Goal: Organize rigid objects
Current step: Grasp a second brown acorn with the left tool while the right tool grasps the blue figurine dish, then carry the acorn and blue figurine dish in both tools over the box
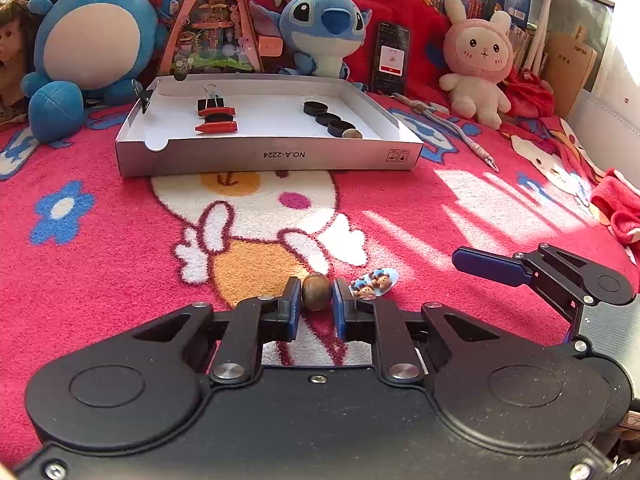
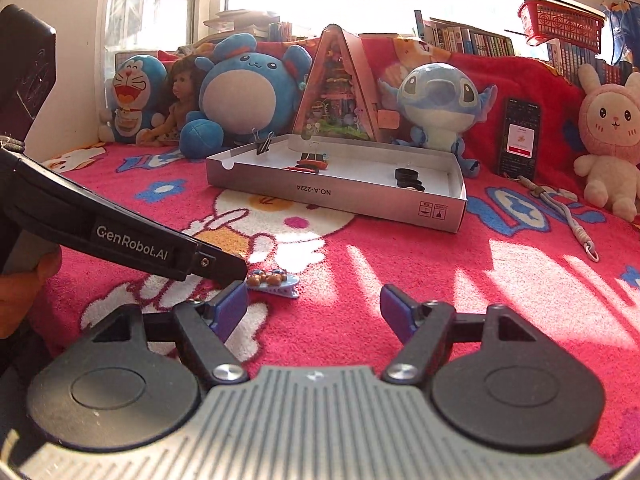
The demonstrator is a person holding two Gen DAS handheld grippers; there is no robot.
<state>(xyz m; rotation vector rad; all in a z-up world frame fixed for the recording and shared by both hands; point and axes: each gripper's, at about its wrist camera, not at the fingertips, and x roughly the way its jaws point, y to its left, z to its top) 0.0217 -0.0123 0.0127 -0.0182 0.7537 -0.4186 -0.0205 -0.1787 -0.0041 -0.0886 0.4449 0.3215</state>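
While its two blue pads press on either side of a small round brown nut (image 1: 316, 291), the left gripper (image 1: 316, 298) sits low over a red fleece blanket (image 1: 100, 280) printed with a white cartoon rabbit and blue flowers. Just right of the nut lies a pale blue hair clip (image 1: 376, 279) topped with tiny brown bears. The right gripper (image 2: 314, 312) is near that clip, a little to its right, with its jaws wide apart and only blanket between them. In the right wrist view the side of the left gripper reads "GenRobot.AI", and part of a hand (image 2: 24, 280) shows at the near left edge. Farther off on the blanket stands a shallow white cardboard tray (image 1: 268, 156); the near wall carries "NO.A-2224", printed upside down, beside two small handling symbols too fine to read. Inside the tray, at the left, are two red crayon-like sticks (image 1: 216, 120) and a black binder clip (image 1: 211, 100); at the right, three black rings (image 1: 328, 118) run in a row with a second brown nut (image 1: 352, 133) at their near end. Another binder clip (image 1: 141, 94) grips the tray's far left corner. Behind the tray sit a round blue plush (image 1: 94, 40), a triangular miniature house (image 1: 216, 20), a blue big-eared plush (image 1: 324, 28), an upright phone (image 1: 391, 56) with a lit screen whose writing is illegible, and a pink rabbit plush (image 1: 478, 60).
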